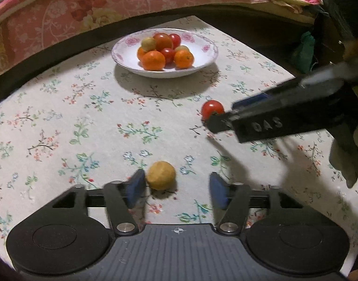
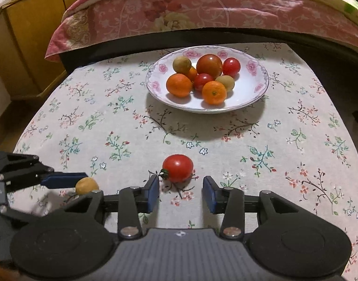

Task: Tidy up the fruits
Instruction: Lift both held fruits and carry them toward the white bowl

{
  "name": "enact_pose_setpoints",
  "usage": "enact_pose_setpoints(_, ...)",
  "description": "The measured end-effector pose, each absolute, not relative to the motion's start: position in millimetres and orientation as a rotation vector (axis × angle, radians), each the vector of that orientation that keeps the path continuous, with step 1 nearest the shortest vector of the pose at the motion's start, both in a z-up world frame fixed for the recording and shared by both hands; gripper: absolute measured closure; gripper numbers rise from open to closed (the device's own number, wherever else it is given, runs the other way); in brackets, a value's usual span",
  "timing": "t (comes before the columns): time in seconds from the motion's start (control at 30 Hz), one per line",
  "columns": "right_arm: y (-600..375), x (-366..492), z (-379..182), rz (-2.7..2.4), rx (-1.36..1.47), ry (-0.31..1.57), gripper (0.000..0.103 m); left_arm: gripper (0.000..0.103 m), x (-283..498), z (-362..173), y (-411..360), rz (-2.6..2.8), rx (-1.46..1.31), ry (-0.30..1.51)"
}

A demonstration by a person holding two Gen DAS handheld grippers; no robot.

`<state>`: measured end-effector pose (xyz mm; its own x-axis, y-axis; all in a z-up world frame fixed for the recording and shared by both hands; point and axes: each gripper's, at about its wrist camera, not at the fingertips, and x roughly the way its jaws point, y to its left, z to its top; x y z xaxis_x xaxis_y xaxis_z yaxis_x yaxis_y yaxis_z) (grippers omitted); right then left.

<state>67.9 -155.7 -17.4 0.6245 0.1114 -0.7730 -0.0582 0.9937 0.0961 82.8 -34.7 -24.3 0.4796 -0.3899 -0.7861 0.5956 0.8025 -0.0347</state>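
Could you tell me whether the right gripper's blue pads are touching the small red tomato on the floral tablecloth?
Apart. In the right wrist view, tablecloth shows between the small red tomato and each blue pad of the right gripper.

Bowl (image 2: pixel 207 106) of fruit sits far on the table (image 2: pixel 108 121) — tomato (image 2: pixel 177 167) near right, longan (image 1: pixel 160 175) near left

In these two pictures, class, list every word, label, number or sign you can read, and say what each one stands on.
"DAS": raised letters on the black side of the right hand-held gripper, seen in the left wrist view; anything before them is blurred and unreadable.
A small cross-in-circle mark, no letters, sits on the grey ribbed body of each gripper.
Nothing readable on the floral plate, the flowered tablecloth or the fruit.
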Motion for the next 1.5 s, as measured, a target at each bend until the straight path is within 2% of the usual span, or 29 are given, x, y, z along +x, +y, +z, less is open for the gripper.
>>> enact_pose_setpoints(0.13,-148.9,71.6,-17.0,0.102,0.053,0.879,0.058,0.034,77.9,-24.5,-36.6,-0.609,0.284,0.872)
enact_pose_setpoints(0.27,-147.1,77.9,-21.8,0.102,0.053,0.886,0.058,0.045,82.1,-21.9,-31.8,-0.588,0.258,0.882)
enact_pose_setpoints(0.4,-144.8,86.6,-23.3,0.1,0.061,0.89,0.059,0.051,86.4,-22.0,-30.8,-0.564,0.244,0.887)
enact_pose_setpoints(0.43,-143.9,90.4,-23.4,0.089,0.062,0.898,0.06,0.053,87.4,-22.3,-29.8,-0.557,0.239,0.889)
enact_pose_setpoints(0.5,-143.1,94.4,-22.6,0.067,0.047,0.903,0.073,0.058,88.3,-22.5,-27.8,-0.546,0.23,0.893)
enact_pose_setpoints(0.57,-145.6,94.1,-22.7,0.073,0.046,0.907,0.073,0.064,89.6,-22.0,-28.6,-0.531,0.227,0.897)
enact_pose_setpoints(0.77,-152.2,86.7,-20.9,0.083,0.059,0.911,0.074,0.07,87.8,-22.0,-33.7,-0.521,0.257,0.88)
enact_pose_setpoints(1.5,-153.5,60.2,-24.4,0.077,-0.009,0.898,0.073,0.069,81.4,-22.9,-34.1,-0.55,0.242,0.873)
